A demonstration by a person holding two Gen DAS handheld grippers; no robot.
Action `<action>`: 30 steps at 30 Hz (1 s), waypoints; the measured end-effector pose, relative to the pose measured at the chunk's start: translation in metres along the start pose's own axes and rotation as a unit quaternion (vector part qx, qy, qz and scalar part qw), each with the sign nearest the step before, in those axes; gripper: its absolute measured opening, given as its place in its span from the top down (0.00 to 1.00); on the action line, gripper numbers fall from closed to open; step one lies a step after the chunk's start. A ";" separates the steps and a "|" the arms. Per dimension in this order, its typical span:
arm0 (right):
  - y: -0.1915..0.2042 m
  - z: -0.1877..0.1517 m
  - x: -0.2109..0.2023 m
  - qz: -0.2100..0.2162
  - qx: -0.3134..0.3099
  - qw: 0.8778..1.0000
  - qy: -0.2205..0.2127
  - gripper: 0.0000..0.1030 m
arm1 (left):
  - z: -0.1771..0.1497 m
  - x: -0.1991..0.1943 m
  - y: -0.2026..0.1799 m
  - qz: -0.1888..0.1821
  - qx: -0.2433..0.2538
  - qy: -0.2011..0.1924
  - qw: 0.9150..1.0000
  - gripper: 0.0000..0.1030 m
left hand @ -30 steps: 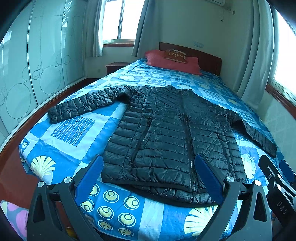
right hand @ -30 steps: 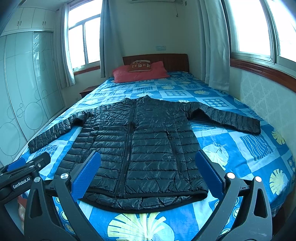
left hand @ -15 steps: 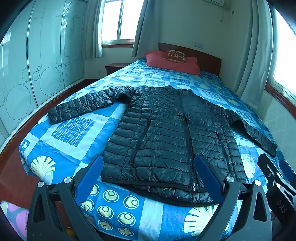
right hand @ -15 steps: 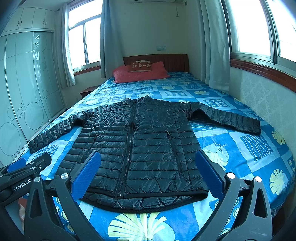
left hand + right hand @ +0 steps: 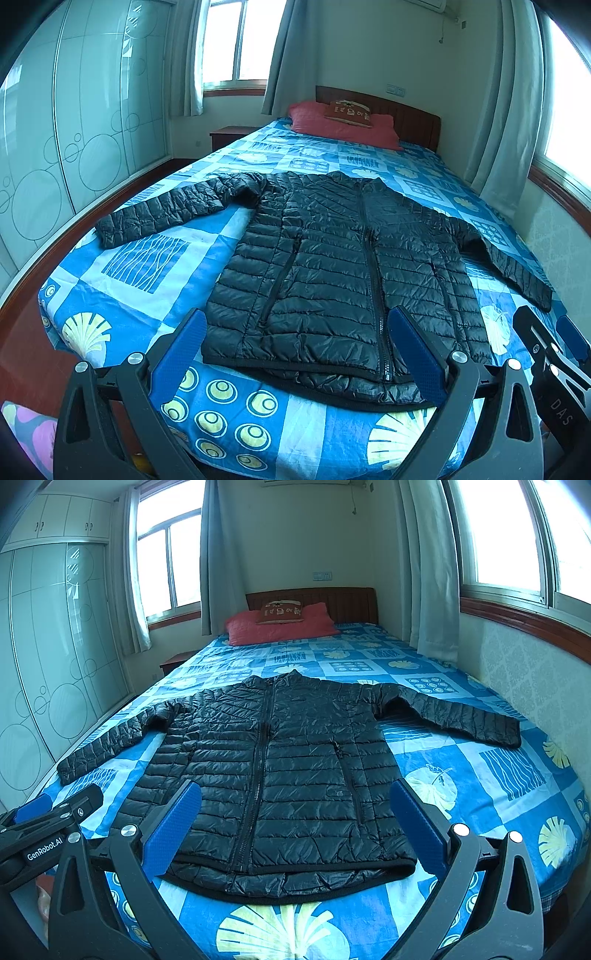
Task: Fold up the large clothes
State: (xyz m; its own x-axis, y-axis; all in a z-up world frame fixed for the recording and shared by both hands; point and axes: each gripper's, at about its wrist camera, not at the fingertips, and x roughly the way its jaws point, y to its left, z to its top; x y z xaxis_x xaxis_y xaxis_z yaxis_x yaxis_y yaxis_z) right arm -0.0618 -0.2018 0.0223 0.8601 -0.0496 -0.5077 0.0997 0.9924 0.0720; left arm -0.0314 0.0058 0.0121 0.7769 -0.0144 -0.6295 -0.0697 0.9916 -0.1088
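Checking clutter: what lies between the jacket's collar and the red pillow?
Only bare blue patterned bedsheet between black jacket and red pillow, clearest in the right wrist view.

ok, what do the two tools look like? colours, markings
Both alike: left tool and right tool have black Y-shaped frames with silver bolts and blue textured pads. White "GenRobot.AI" lettering shows on the left one, "DAS" on the right. No cables visible.

Home bedroom: double bed (image 5: pixel 498 775) with blue patterned sheet, red pillow (image 5: pixel 280 627) against wooden headboard (image 5: pixel 347 603), curtained windows (image 5: pixel 502 535), sliding-door wardrobe (image 5: pixel 74 129), bedside table (image 5: pixel 229 134).
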 end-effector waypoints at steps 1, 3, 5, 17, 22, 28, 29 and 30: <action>0.001 0.000 0.000 0.000 0.000 1.000 0.000 0.02 | 0.000 0.000 0.000 0.000 0.000 0.000 1.000 0.05; 0.001 0.000 0.000 0.000 0.000 1.000 0.000 0.02 | 0.000 0.000 0.000 0.000 0.000 0.001 1.000 0.05; 0.001 0.000 0.000 0.000 0.000 1.000 0.000 0.02 | 0.000 0.001 0.000 0.001 0.000 0.002 1.000 0.05; 0.003 -0.003 0.006 0.003 -0.002 1.000 0.006 0.02 | -0.003 0.002 -0.001 0.000 0.000 0.004 1.000 0.05; 0.004 -0.005 0.013 0.007 -0.004 1.000 0.014 0.02 | -0.005 0.011 0.000 -0.003 0.000 0.010 1.000 0.05; -0.001 -0.006 0.035 0.015 0.002 0.999 0.031 0.02 | -0.001 0.036 0.008 -0.010 -0.006 0.030 0.999 0.05; -0.004 -0.005 0.041 0.016 0.003 0.999 0.036 0.02 | 0.000 0.043 0.011 -0.011 -0.007 0.038 0.999 0.05; -0.007 -0.005 0.047 0.017 0.005 0.999 0.039 0.02 | 0.001 0.048 0.013 -0.009 -0.007 0.042 0.999 0.05</action>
State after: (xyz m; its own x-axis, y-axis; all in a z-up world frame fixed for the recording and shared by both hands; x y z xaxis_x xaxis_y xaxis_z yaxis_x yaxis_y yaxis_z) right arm -0.0248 -0.2106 -0.0062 0.8216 -0.0061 -0.5701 0.0761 0.9922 0.0990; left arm 0.0057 0.0177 -0.0188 0.7227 -0.0439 -0.6897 -0.0651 0.9892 -0.1311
